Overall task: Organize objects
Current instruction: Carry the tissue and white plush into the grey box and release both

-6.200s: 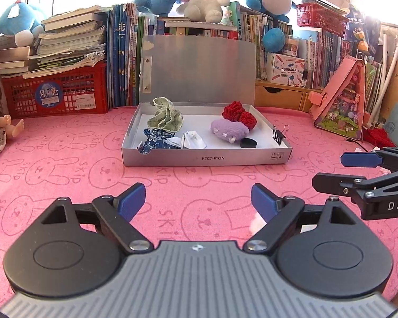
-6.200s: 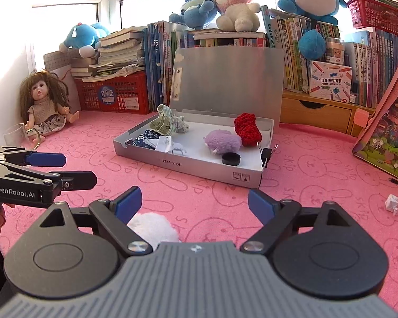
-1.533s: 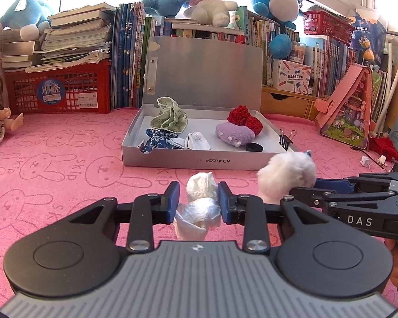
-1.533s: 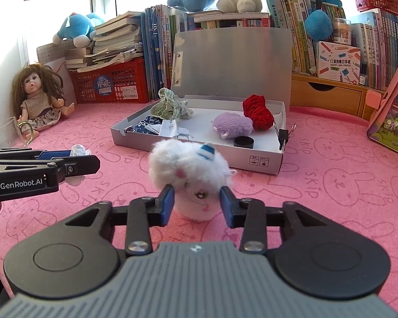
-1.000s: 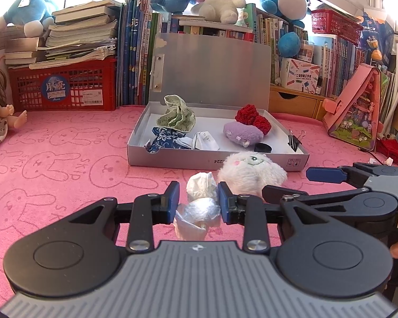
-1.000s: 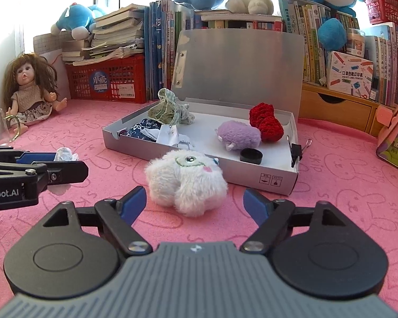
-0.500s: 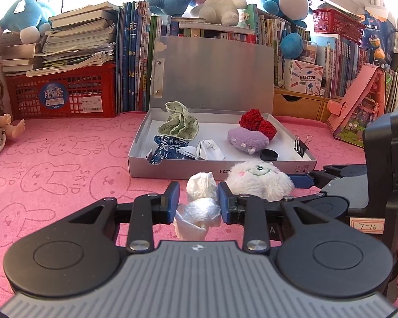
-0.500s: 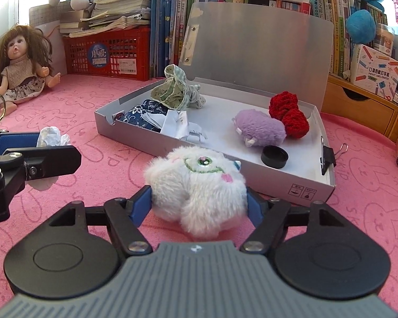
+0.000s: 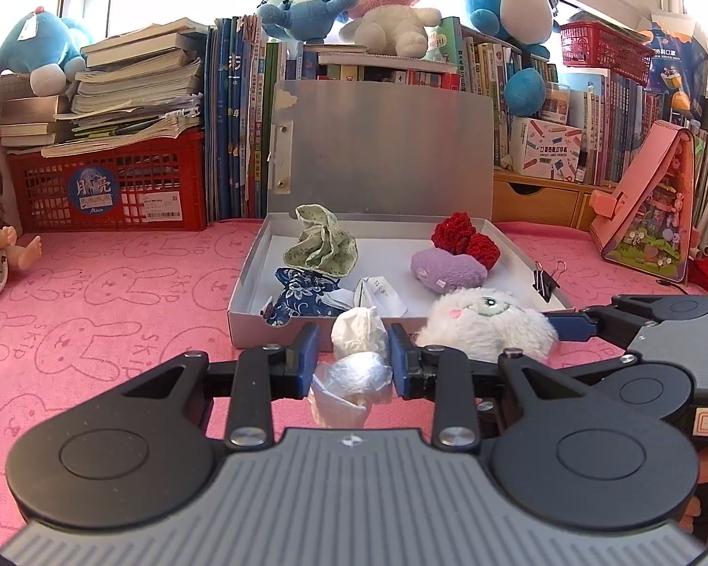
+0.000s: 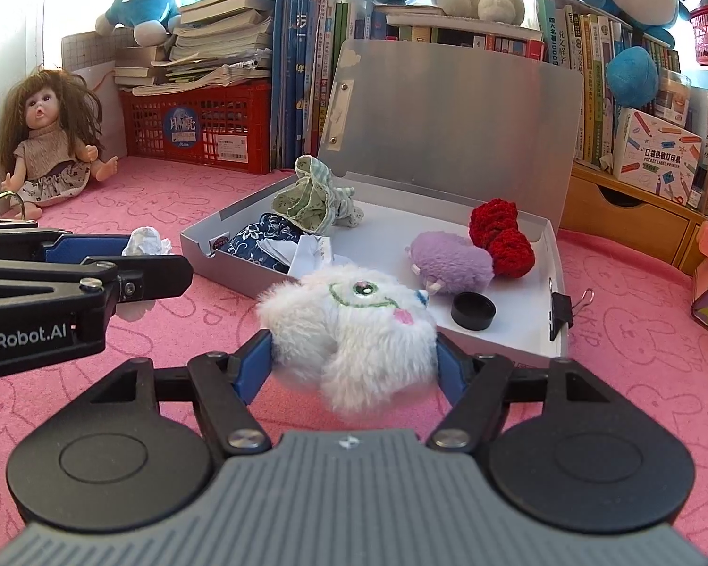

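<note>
In the left wrist view my left gripper (image 9: 354,349) is shut on a crumpled white paper wad (image 9: 358,332), held just before the front wall of the open grey box (image 9: 278,330). My right gripper (image 10: 351,349) is shut on a white fluffy toy (image 10: 349,316), its blue pads pressing into the fur on both sides. The toy (image 9: 486,325) hangs at the box's near wall (image 10: 240,278), to the right of the paper wad (image 10: 146,241). Both grippers sit side by side, the left gripper (image 10: 160,259) left of the toy.
The box holds a green cloth (image 9: 321,245), a blue patterned cloth (image 9: 302,292), folded paper (image 9: 377,292), a purple plush (image 10: 448,259), a red crochet piece (image 10: 500,231) and a black cap (image 10: 473,311). A binder clip (image 10: 559,313) grips its rim. Books, a red crate (image 9: 108,188) and a doll (image 10: 52,141) border the pink mat.
The right gripper closed on the fluffy toy, which lay loose on the mat a second ago. Both grippers have drawn nearer to the box. The left keeps its grip on the paper.
</note>
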